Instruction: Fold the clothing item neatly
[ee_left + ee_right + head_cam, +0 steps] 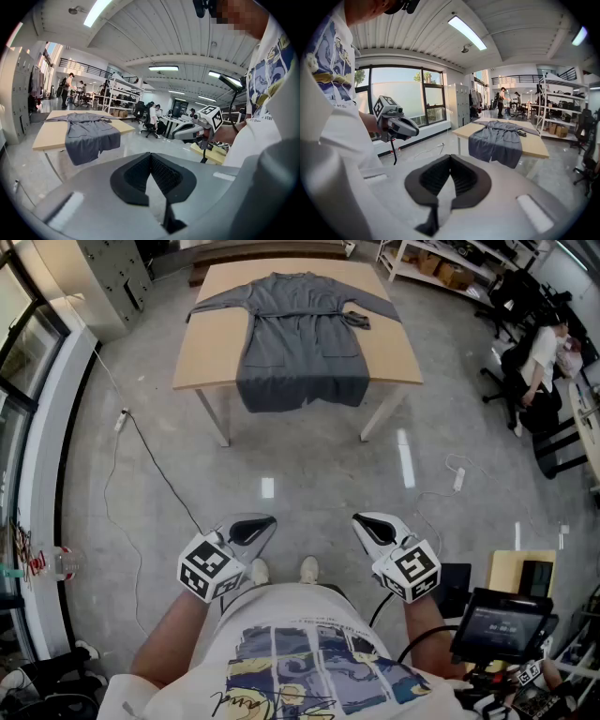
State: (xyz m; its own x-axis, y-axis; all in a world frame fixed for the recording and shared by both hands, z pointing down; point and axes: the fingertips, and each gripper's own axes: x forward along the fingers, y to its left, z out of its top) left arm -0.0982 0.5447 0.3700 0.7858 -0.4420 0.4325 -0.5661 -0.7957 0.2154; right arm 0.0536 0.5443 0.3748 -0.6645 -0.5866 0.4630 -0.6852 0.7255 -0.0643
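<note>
Left claw (266, 523) and right claw (362, 520) closed, empty; grey robe (300, 343) spread flat, hem overhanging table (211, 343).

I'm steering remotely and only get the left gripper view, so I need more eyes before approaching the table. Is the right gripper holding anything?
Observer: No. The right gripper is shut, its fingers together with nothing between them.
Operator: How do the garment's sleeves lie?
Observer: From above, the grey robe has both sleeves spread out sideways, flat on the table.
Operator: Anything on the floor ahead?
Observer: Yes. A cable runs across the floor from a power strip, left of the table in the head view, toward the person.
</note>
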